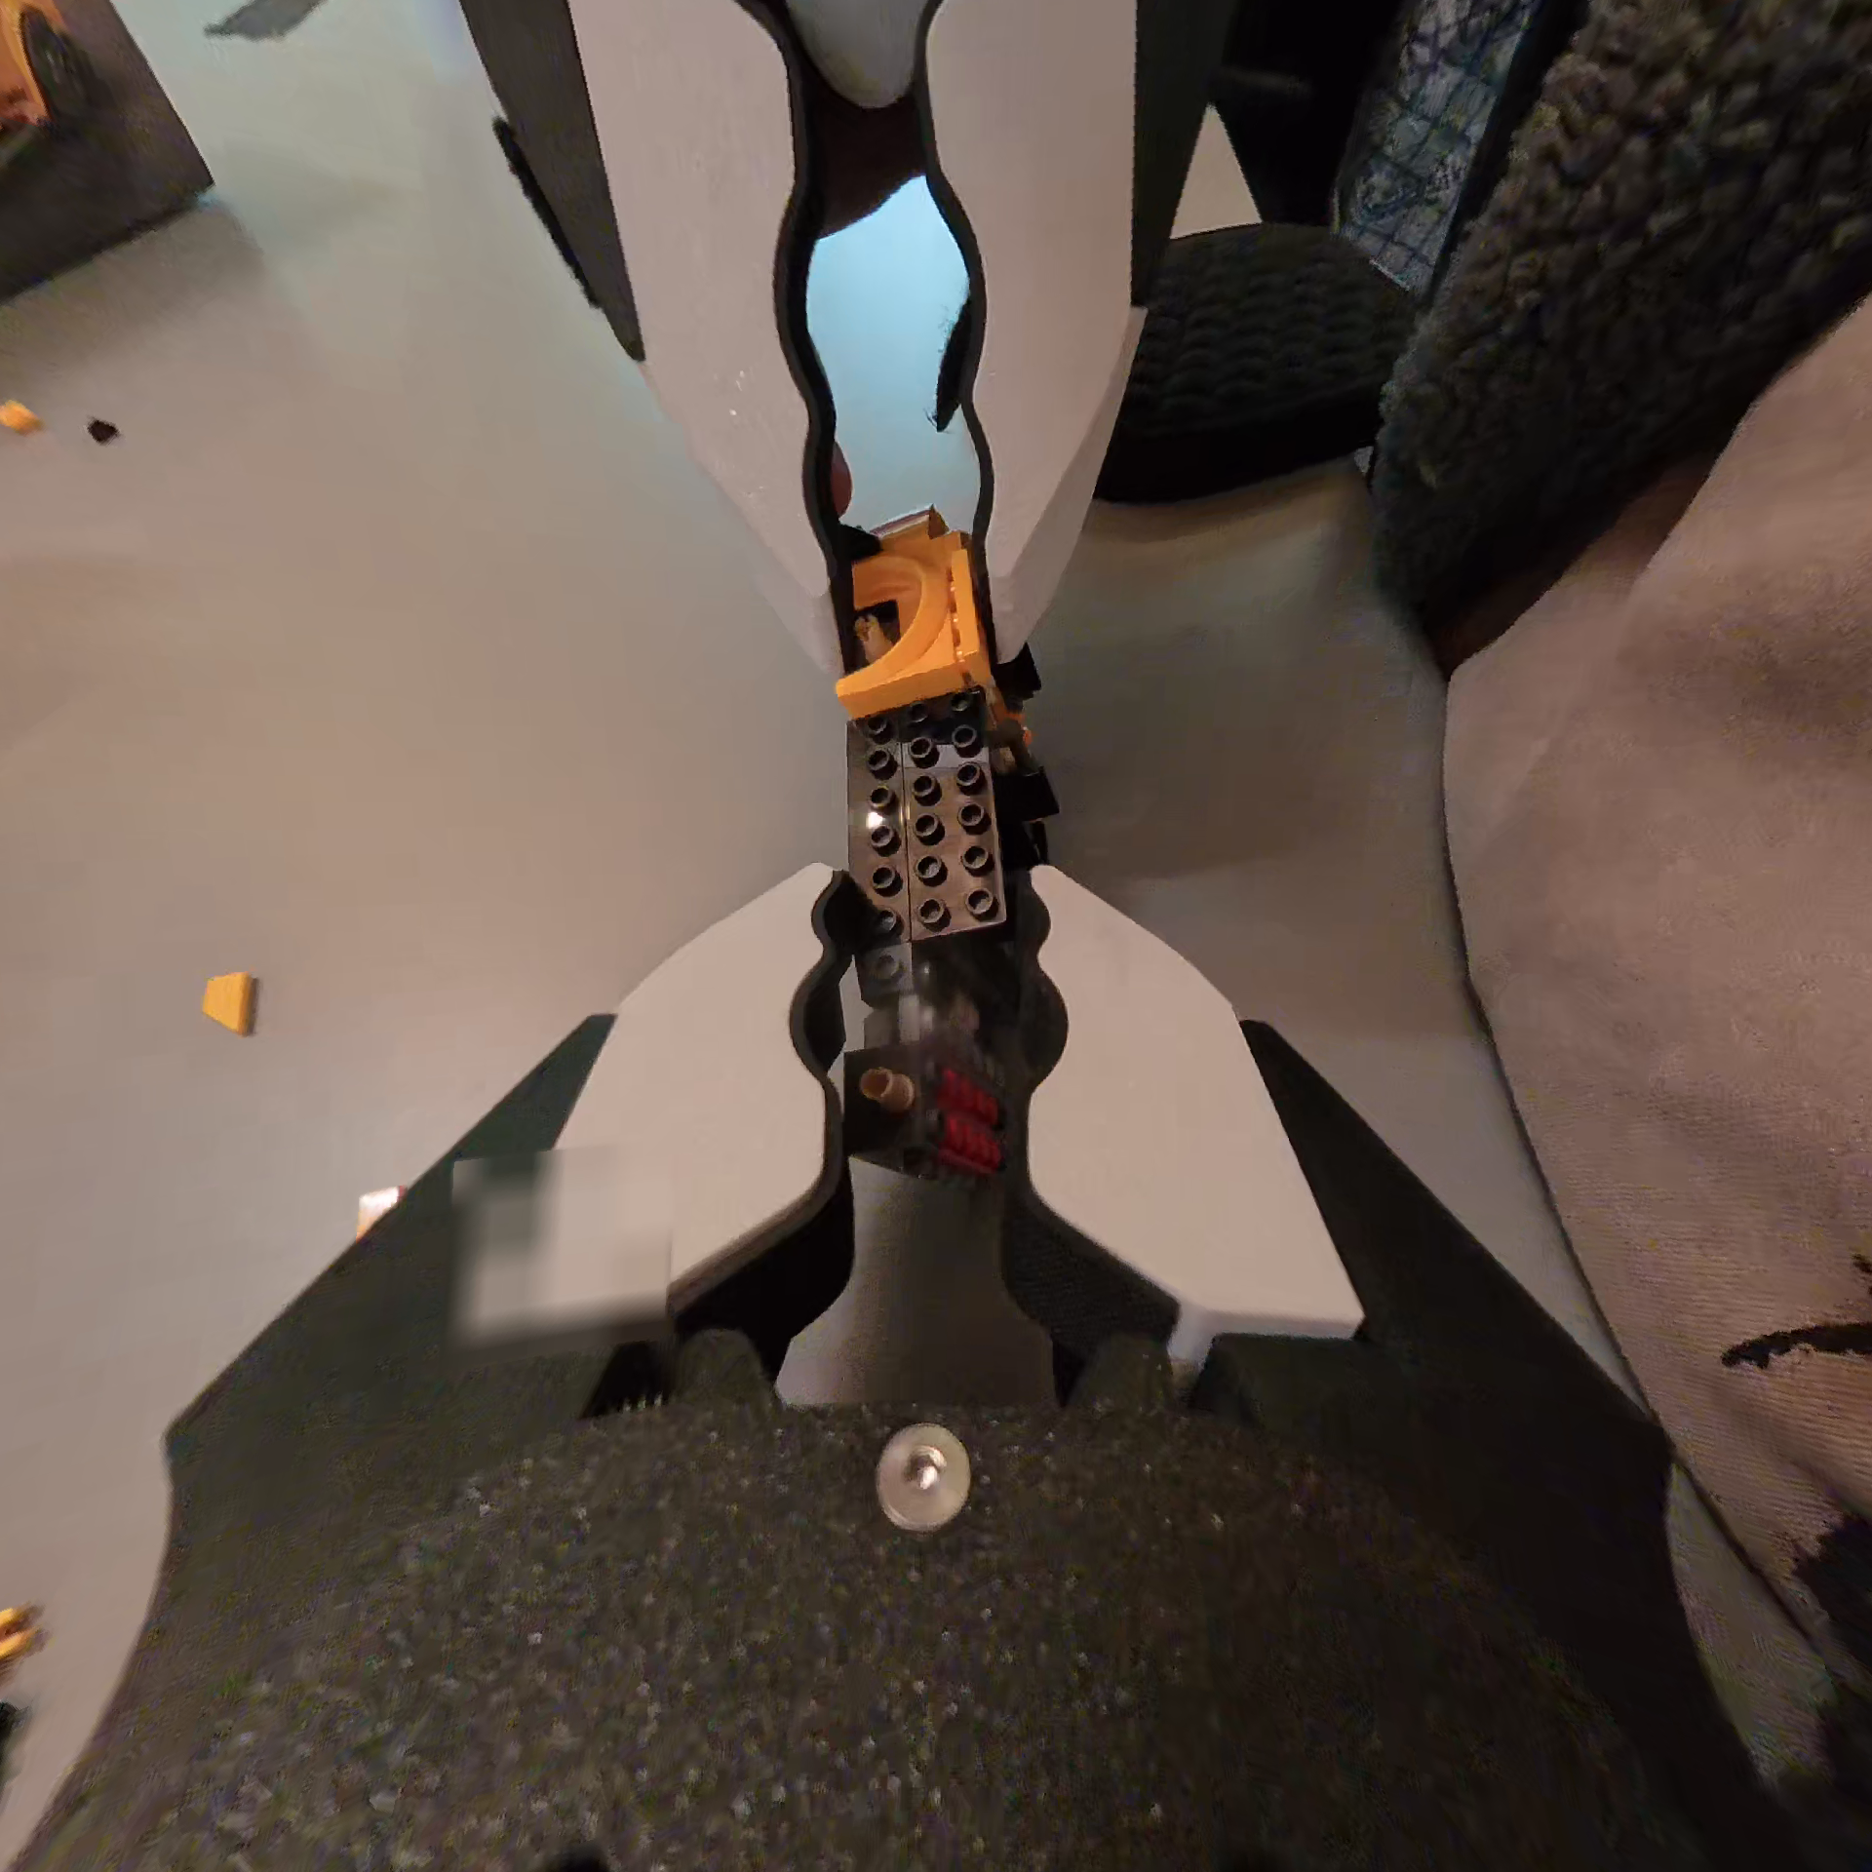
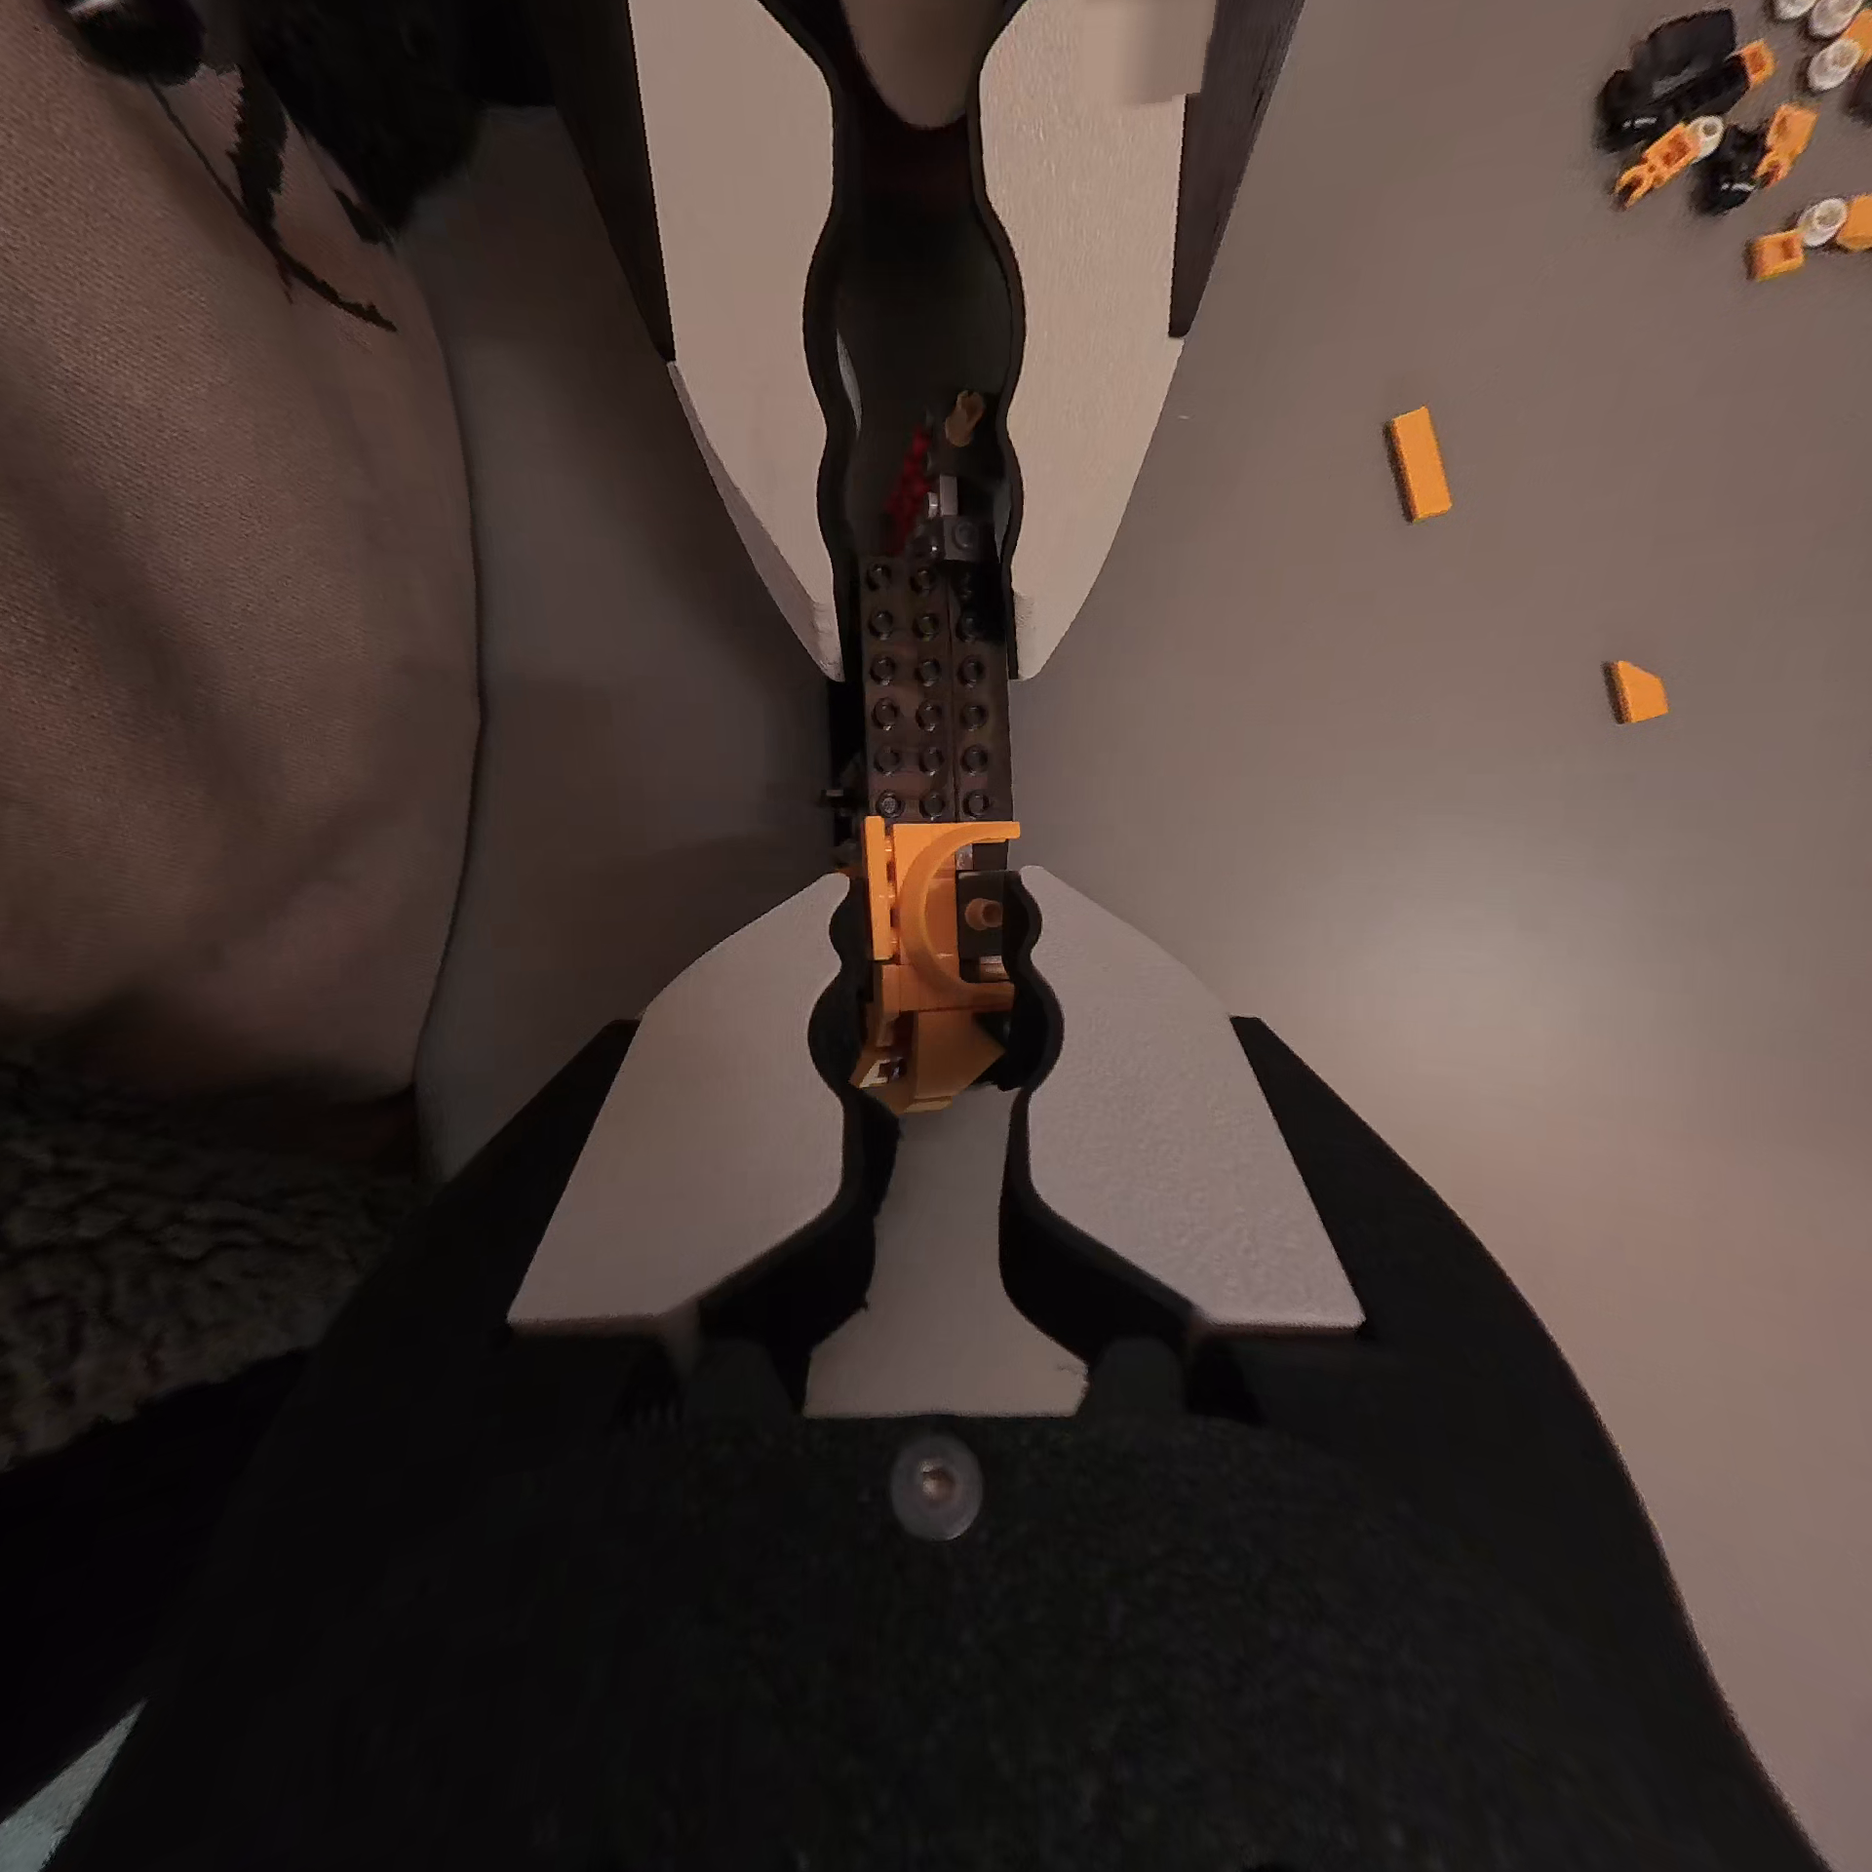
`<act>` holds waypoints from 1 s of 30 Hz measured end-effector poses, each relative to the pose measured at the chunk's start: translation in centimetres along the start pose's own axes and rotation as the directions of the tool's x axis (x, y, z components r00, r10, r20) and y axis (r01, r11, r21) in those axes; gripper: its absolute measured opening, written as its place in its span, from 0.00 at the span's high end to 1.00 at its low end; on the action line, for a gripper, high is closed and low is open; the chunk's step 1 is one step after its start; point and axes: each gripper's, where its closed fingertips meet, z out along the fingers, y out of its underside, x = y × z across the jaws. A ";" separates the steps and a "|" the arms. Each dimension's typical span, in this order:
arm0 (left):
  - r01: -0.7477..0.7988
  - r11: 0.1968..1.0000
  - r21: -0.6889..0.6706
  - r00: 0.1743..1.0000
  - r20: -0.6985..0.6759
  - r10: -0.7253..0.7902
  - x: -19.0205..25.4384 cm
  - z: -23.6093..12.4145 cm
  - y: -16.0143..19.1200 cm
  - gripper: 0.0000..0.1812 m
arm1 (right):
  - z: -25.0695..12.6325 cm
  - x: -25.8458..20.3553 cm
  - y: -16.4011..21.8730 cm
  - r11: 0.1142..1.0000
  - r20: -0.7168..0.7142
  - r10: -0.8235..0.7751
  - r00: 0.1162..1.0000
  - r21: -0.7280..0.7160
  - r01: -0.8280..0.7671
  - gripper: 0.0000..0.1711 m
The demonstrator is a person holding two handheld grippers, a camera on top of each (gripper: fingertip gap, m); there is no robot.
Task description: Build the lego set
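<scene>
A partly built lego model hangs over the white table, held at both ends. Its middle is a black studded plate [image 1: 932, 810], with an orange wheel-arch end [image 1: 912, 618] and an end with red parts and a tan pin [image 1: 967, 1124]. My left gripper [image 1: 932, 881] is shut on the red-part end. My right gripper [image 1: 922, 648] comes in from the opposite side and is shut on the orange end. In the right wrist view my right gripper [image 2: 934, 876] clamps the orange end [image 2: 912, 912], the black plate [image 2: 927, 699] runs forward, and my left gripper [image 2: 927, 669] grips its far end.
Loose orange pieces lie on the table [image 1: 230, 1003], [image 2: 1418, 464], [image 2: 1634, 693]. A pile of black, orange and white parts [image 2: 1722, 132] lies at the far right. A person's beige garment [image 2: 203, 608] and dark fleece [image 1: 1621, 304] are close beside the grippers. A dark box [image 1: 61, 132] stands far left. The tips of one gripper are about 4 cm away from the tips of the other.
</scene>
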 end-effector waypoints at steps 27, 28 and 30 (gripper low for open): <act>-0.152 0.988 -0.005 0.987 0.046 0.152 1.0 0.0 0.1 0.84 | 0.1 -0.9 0.3 0.999 -0.043 -0.027 0.999 -0.022 0.026 0.82; -0.155 0.988 -0.005 0.987 0.047 0.155 1.0 0.0 0.1 0.84 | 0.1 -0.9 0.3 1.000 -0.039 -0.022 0.999 -0.022 0.021 0.82; -0.164 0.986 -0.006 0.985 0.048 0.164 1.0 0.0 0.1 0.84 | 0.0 -1.0 0.3 1.000 -0.027 -0.007 1.000 -0.024 0.006 0.82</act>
